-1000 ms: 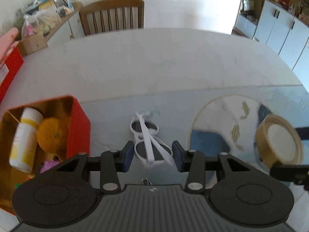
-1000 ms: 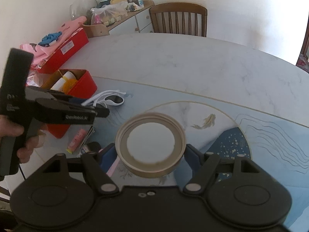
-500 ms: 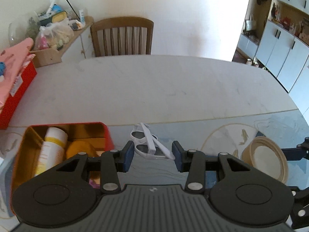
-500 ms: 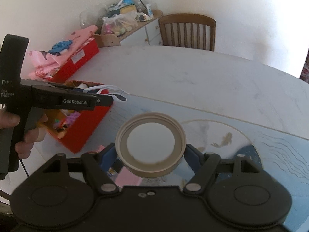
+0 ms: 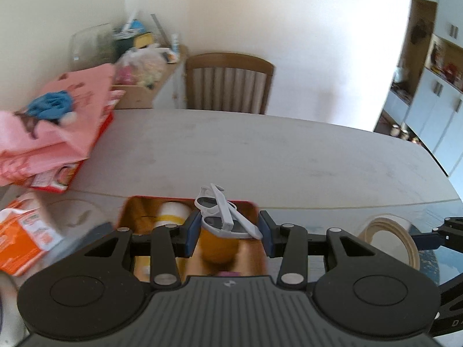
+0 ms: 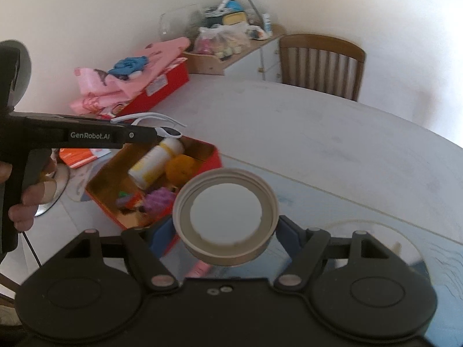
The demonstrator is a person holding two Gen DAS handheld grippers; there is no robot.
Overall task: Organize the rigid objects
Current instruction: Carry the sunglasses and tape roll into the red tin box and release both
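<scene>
Left wrist: left gripper clamps white glasses between its blue pads, held over the open red tin. Tin holds a bottle & an orange. Lid at right, nr the table edge.

Right wrist: right gripper grips the round lid, raised just right of the tin. Left gripper w/ glasses hangs over the tin's far left side.
</scene>
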